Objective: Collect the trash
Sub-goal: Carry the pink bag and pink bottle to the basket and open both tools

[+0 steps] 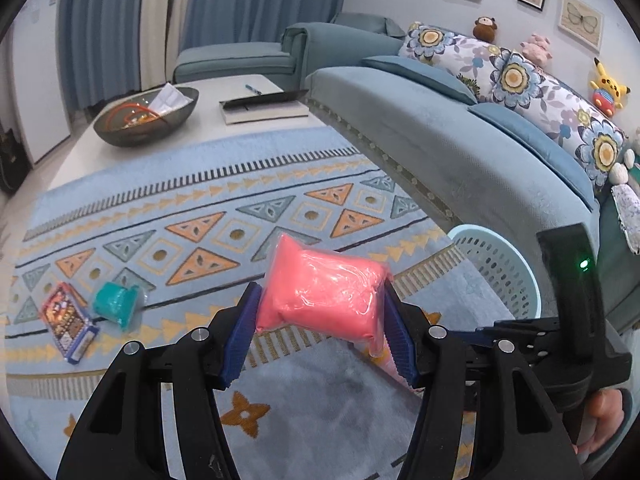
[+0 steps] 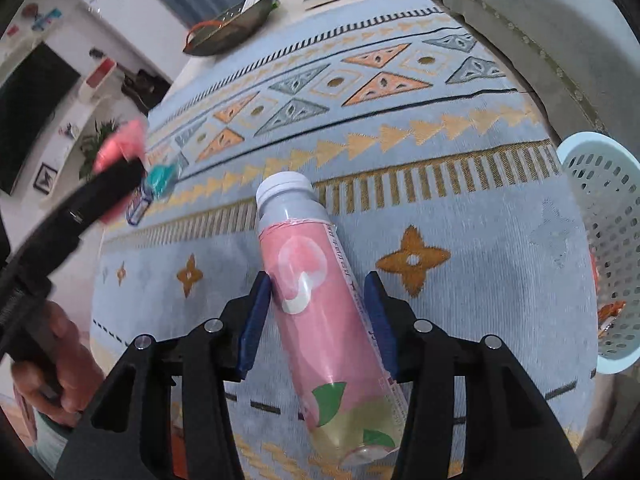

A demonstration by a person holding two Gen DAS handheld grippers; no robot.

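My left gripper (image 1: 320,312) is shut on a pink plastic-wrapped packet (image 1: 324,292) and holds it above the rug. My right gripper (image 2: 318,308) is shut on a pink-labelled plastic bottle (image 2: 320,300) with a white cap, held above the rug. A pale blue perforated basket (image 1: 500,276) stands by the sofa at the right; it also shows in the right wrist view (image 2: 604,236), with some orange trash inside. A teal wrapped packet (image 1: 116,304) and a flat printed packet (image 1: 68,326) lie on the rug at the left. The left gripper with its packet shows blurred in the right wrist view (image 2: 116,152).
A blue patterned rug (image 1: 200,208) covers the floor. A teal sofa (image 1: 460,140) with floral cushions runs along the right. A low white table (image 1: 180,136) at the back bears a dark bowl (image 1: 146,116) and a notebook (image 1: 264,110).
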